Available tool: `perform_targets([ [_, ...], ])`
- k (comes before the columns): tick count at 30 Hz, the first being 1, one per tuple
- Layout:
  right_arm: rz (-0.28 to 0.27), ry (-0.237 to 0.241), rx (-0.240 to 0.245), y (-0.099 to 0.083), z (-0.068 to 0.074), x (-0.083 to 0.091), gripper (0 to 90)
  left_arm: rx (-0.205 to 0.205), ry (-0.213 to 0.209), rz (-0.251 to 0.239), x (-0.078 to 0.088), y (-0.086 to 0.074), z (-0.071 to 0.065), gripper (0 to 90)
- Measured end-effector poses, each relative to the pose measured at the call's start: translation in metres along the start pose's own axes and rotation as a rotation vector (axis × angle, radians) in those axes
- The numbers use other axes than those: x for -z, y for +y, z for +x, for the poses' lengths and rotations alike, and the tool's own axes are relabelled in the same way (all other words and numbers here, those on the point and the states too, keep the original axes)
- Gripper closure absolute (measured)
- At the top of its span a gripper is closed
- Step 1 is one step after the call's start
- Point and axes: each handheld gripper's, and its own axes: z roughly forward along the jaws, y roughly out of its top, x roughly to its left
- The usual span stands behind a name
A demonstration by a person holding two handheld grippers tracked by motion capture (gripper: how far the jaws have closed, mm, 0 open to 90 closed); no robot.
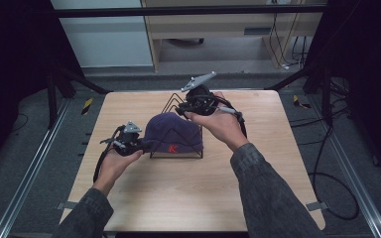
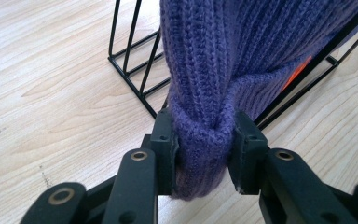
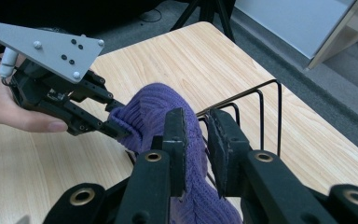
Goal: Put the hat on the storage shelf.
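Item one, left claw (image 1: 140, 145), nearest the person, at about 8 o'clock from the table's centre; held in the left hand (image 1: 113, 163); jaws pinching a bunched fold of the knitted hat (image 2: 203, 140), the wool squeezed between both pads; judged to be holding the brim taut so the hat can be drawn over or off its support.

Item two, purple knitted hat (image 1: 173, 133), ribbed, with an orange mark on its near face; lies at the table's centre, draped over the black wire rack (image 1: 176, 154); its left end is gathered into the left claw, its rounded crown rises toward 12 o'clock; the wire inside appears to give it its domed shape.

Item three, black wire rack, standing on the table (image 1: 188, 198); base bars under the hat, upright loops emerging beyond it at about 1 o'clock.

Item four, right claw (image 1: 181, 110), farthest, at 1 o'clock from the hat, above its far edge beside the wire loops; carried by the right hand (image 1: 221, 124); in the right gripper view its jaws stand nearly together with a narrow gap, no wool or wire seen pressed between the pads; judged poised to take the far side of the hat.

Item five, pale wood table; bare round the rack.
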Motion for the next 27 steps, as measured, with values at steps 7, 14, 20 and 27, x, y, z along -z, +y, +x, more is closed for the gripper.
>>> perform_targets([
  [7, 0.005, 0.000, -0.011, -0.003, -0.005, 0.002, 75.7, 0.008, -0.027, 0.007, -0.004, -0.002, 0.000, 64.3],
  [14, -0.013, -0.010, -0.020, -0.004, -0.007, 0.012, 72.1, 0.013, -0.006, 0.004, 0.000, -0.003, 0.002, 59.5],
  [20, -0.011, -0.024, -0.027, -0.014, -0.005, 0.014, 65.1, 0.041, 0.012, -0.039, 0.005, -0.005, 0.000, 52.7],
  [27, -0.022, -0.042, -0.021, -0.013, -0.004, 0.020, 55.7, 0.094, 0.076, -0.071, 0.020, -0.015, 0.006, 43.3],
])
